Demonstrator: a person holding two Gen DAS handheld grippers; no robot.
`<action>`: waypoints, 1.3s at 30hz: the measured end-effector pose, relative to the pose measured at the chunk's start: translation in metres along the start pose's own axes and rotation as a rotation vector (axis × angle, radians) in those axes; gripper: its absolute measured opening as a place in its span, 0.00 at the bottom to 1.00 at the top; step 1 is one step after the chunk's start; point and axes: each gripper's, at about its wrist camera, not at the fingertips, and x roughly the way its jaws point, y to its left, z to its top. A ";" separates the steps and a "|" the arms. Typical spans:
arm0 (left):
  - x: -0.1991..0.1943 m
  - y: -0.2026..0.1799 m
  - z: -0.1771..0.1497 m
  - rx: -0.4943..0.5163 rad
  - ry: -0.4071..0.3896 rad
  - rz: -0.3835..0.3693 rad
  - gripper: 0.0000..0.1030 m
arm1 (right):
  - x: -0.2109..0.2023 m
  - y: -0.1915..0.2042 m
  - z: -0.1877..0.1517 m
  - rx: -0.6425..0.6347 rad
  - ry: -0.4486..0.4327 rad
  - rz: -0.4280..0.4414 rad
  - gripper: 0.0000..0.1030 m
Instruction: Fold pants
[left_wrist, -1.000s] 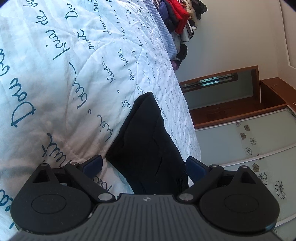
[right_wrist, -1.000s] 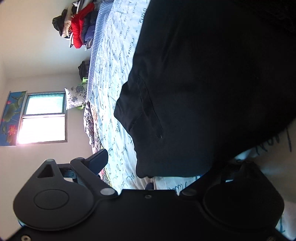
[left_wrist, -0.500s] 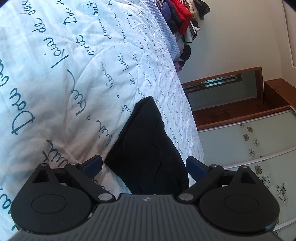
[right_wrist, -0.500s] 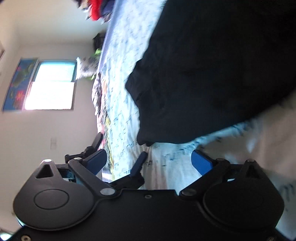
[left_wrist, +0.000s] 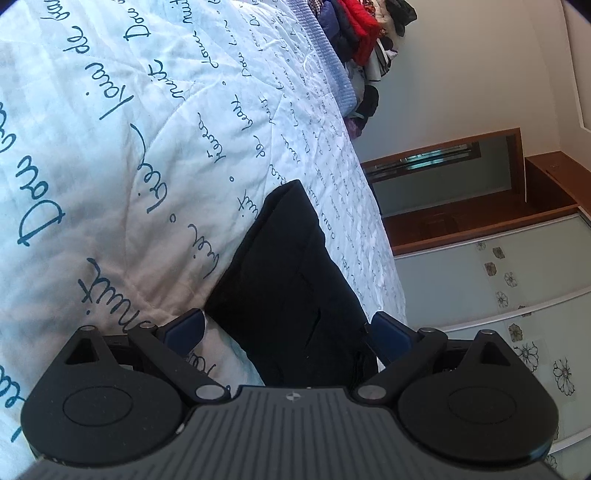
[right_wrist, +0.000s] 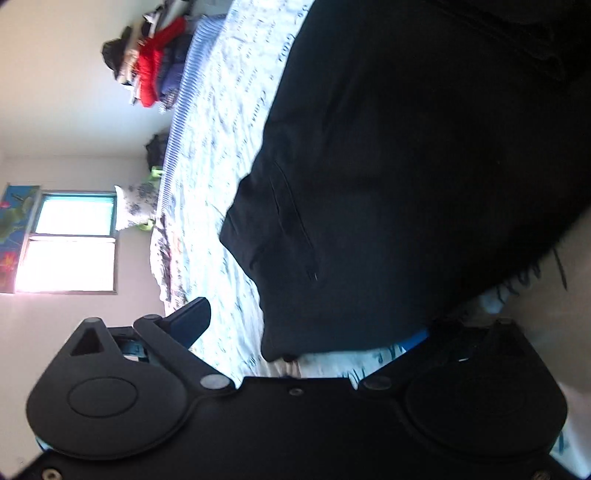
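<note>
The black pants (left_wrist: 291, 280) lie on a white quilt with blue script (left_wrist: 129, 147). In the left wrist view they form a narrow dark strip that runs from between my fingers up the bed. My left gripper (left_wrist: 288, 332) is open, its blue fingertips either side of the near end of the pants. In the right wrist view the pants (right_wrist: 424, 177) fill the upper right, with a pocket seam showing. My right gripper (right_wrist: 310, 328) is open at the lower edge of the pants; its right fingertip (right_wrist: 417, 338) is partly hidden under the cloth's shadow.
A pile of red, blue and dark clothes (left_wrist: 362, 33) sits at the far end of the bed; it also shows in the right wrist view (right_wrist: 151, 70). A wardrobe with flowered glass doors (left_wrist: 498, 280) stands beside the bed. A bright window (right_wrist: 70, 240) and a pillow (right_wrist: 135, 208) lie beyond.
My right gripper swung back a little from the pants half a second ago, then returned close to their lower edge. My left gripper has barely moved and stays open.
</note>
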 end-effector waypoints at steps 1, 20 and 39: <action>0.000 0.001 0.001 -0.003 -0.001 0.002 0.95 | 0.000 0.001 0.001 0.002 -0.004 0.009 1.00; 0.014 -0.014 0.013 0.001 0.026 0.007 0.96 | 0.007 -0.029 0.024 0.155 0.172 0.298 0.09; 0.088 -0.038 0.029 0.023 0.129 0.123 0.43 | 0.005 -0.042 0.026 0.300 0.249 0.410 0.09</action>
